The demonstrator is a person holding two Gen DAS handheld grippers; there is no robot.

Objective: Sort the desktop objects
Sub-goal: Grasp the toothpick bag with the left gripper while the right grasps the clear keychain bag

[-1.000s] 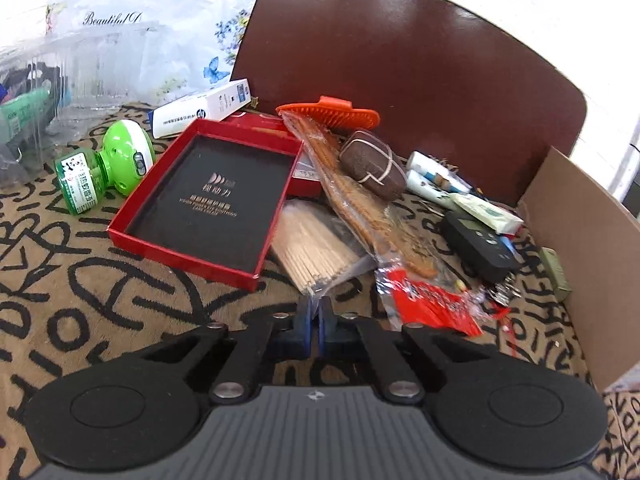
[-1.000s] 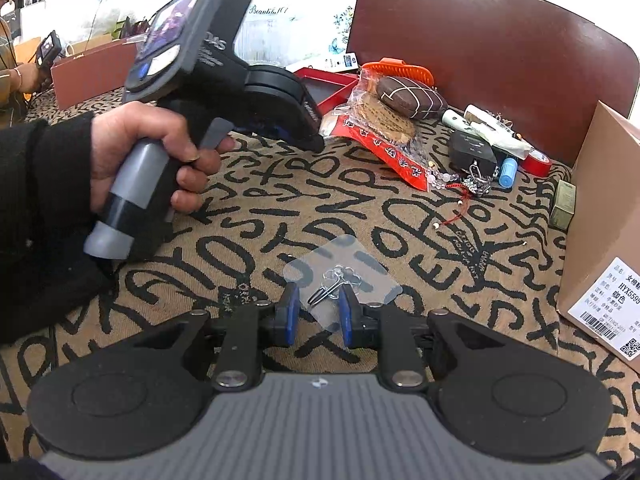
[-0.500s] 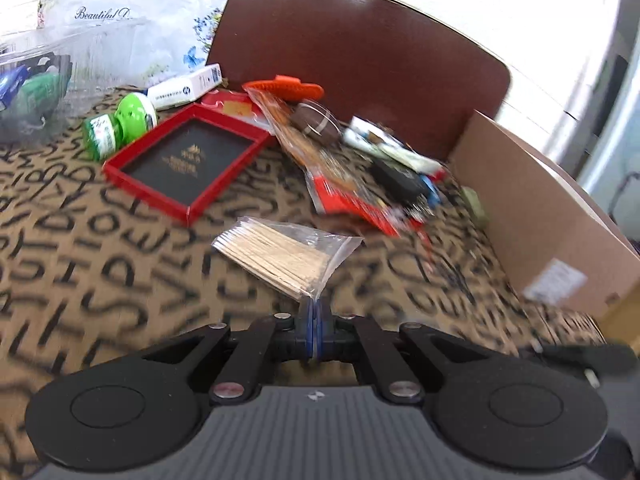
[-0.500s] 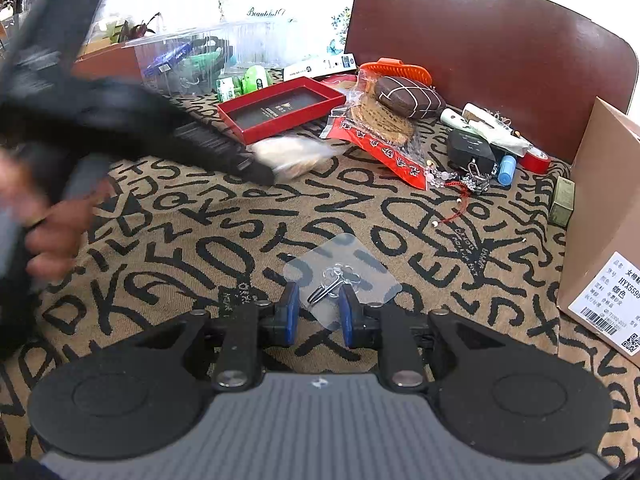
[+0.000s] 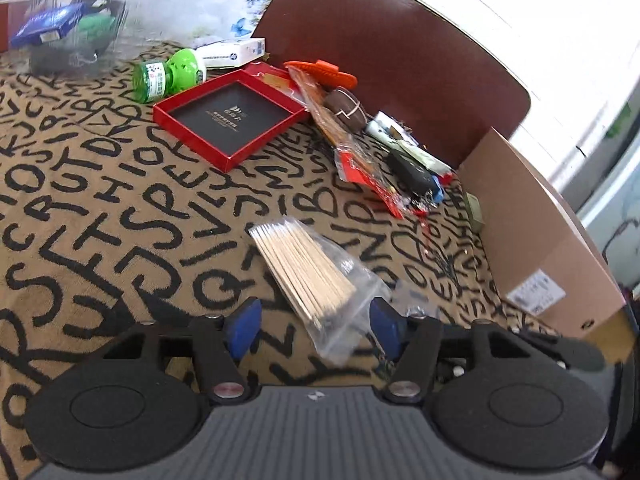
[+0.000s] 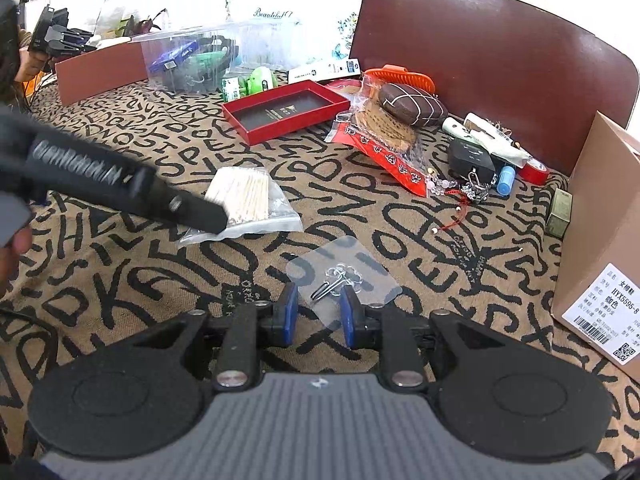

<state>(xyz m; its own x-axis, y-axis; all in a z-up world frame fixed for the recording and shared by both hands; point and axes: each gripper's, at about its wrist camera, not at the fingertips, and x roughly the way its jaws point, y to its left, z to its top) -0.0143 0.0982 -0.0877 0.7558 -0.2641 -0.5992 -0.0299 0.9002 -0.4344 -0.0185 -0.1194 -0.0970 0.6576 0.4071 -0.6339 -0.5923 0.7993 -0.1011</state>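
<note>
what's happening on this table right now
A person is sorting desk clutter with a handheld gripper in each hand. The left gripper is opening over a clear bag of wooden sticks that lies on the patterned tablecloth; its pads do not press on the bag. The right gripper hovers over a small clear pouch with metal hooks, slightly apart and not gripping it. A red tray and a heap of other items sit further back.

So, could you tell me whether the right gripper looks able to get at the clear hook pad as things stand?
Probably yes: the clear hook pad lies flat just ahead of the right gripper, its near edge between the parted fingers, nothing covering it.
</note>
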